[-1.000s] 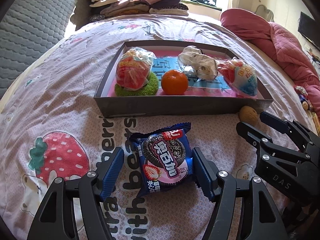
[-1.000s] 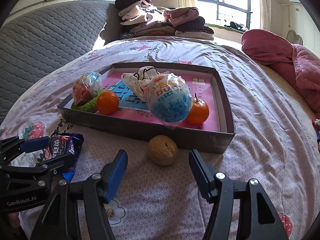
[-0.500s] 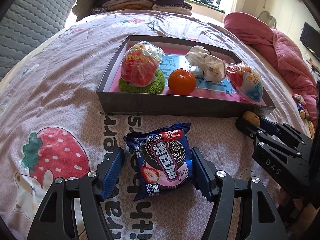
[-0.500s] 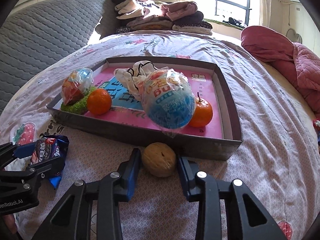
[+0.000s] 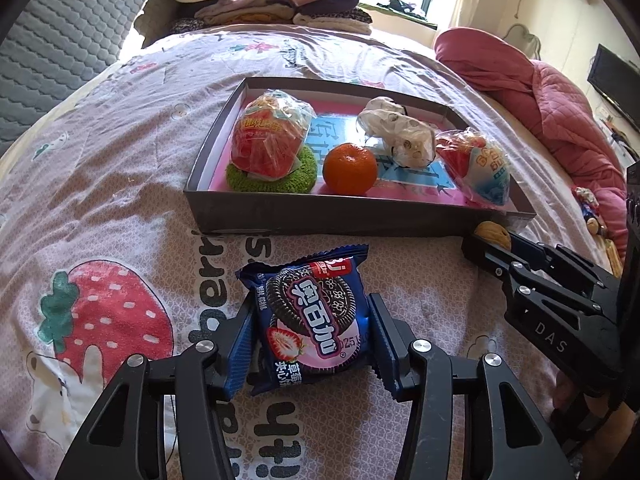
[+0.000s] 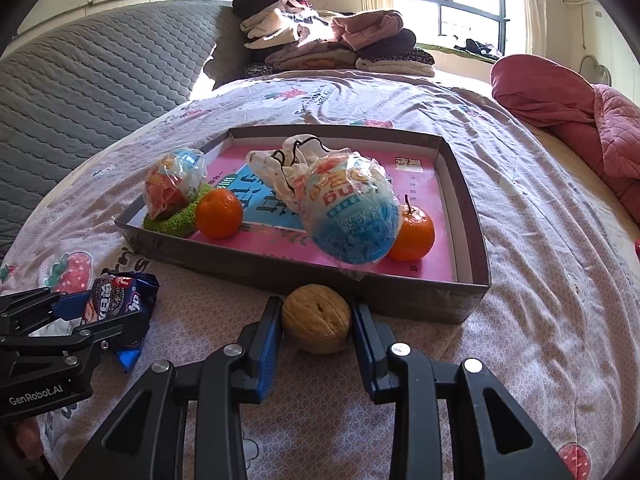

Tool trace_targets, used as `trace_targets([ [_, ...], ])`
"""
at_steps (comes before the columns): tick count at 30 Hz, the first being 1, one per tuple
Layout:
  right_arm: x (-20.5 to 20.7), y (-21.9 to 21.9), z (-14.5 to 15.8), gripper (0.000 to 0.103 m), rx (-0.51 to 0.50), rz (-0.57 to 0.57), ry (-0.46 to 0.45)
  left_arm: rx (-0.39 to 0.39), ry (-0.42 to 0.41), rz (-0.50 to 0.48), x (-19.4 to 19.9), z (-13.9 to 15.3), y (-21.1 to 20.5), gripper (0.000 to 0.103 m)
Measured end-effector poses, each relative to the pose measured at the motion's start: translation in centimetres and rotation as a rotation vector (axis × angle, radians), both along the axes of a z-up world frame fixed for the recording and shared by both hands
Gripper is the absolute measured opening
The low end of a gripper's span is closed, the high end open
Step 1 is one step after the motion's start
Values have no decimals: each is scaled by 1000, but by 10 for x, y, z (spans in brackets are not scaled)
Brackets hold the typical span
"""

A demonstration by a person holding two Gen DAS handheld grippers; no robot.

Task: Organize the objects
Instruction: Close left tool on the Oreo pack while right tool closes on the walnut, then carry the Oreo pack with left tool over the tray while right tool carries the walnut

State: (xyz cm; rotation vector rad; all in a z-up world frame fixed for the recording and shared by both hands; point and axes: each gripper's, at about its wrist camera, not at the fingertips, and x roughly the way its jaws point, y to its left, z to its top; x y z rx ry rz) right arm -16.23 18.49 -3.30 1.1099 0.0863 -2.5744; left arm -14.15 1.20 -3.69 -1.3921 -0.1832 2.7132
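Left wrist view: the left gripper (image 5: pixel 310 342) has closed since a second ago, its pads now pressing both sides of the cookie pack (image 5: pixel 310 316) on the bedsheet (image 5: pixel 120 208). The right gripper (image 6: pixel 316 326), open wide before, now pinches the walnut (image 6: pixel 317 318) just before the tray (image 6: pixel 472 240), whose contents lie unchanged.

Strong daylight floods in from the window (image 6: pixel 452 4) at one o'clock in my right wrist view, blowing out its panes and the sill. Sun patches fall across the bed (image 5: pixel 120 184), with soft shadows under my rig. Both feeds are sharp centrally, but fisheye curvature bends edges into dark vignetted corners.
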Motion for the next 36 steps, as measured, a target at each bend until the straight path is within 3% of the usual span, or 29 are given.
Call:
trace_targets([
  [17, 21, -2, 32, 34, -55, 49, 81, -38, 111, -30, 15, 31, 9, 53],
  [36, 28, 12, 85, 34, -85, 25, 232, -75, 239, -65, 6, 73, 22, 54],
])
